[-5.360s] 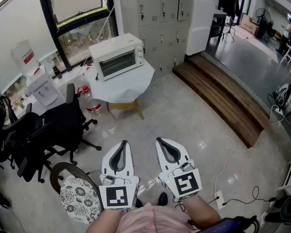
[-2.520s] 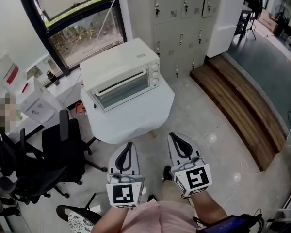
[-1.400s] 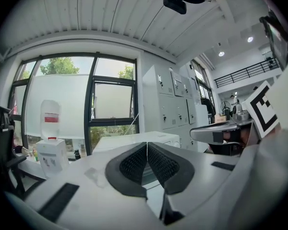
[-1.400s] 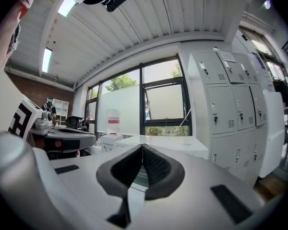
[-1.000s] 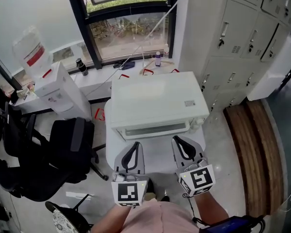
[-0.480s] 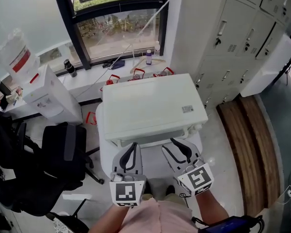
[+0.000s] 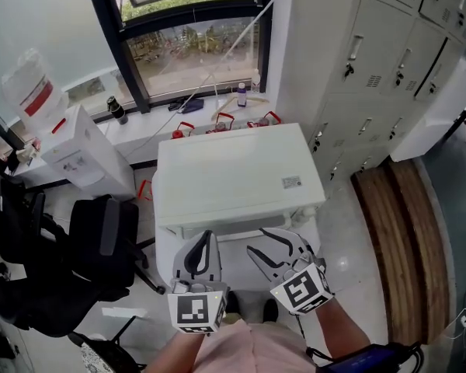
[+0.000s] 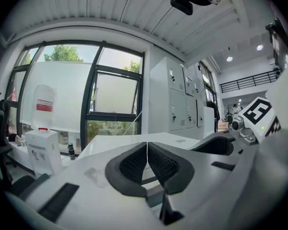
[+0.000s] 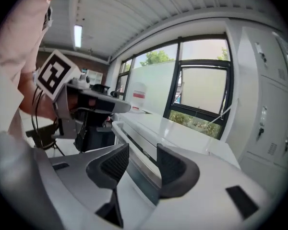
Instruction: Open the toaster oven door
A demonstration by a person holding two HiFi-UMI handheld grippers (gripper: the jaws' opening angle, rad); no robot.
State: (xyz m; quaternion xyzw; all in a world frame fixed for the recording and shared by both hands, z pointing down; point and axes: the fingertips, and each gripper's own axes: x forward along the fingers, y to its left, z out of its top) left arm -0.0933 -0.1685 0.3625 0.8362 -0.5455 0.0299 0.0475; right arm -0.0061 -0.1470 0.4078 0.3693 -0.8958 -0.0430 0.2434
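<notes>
Overhead, toaster oven (image 7: 237, 173) door is hidden; right tool (image 7: 266, 241) flanks its handle (image 9: 137, 152)

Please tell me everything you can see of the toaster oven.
The oven is a white box, metal by its look, seen from above: a flat top with one small label near its right front corner. It stands level on a white table by the window, front toward the person. In the right gripper view its door looks shut, with a long pale handle. The handle runs into the gap of the open right claw; contact cannot be told.
</notes>
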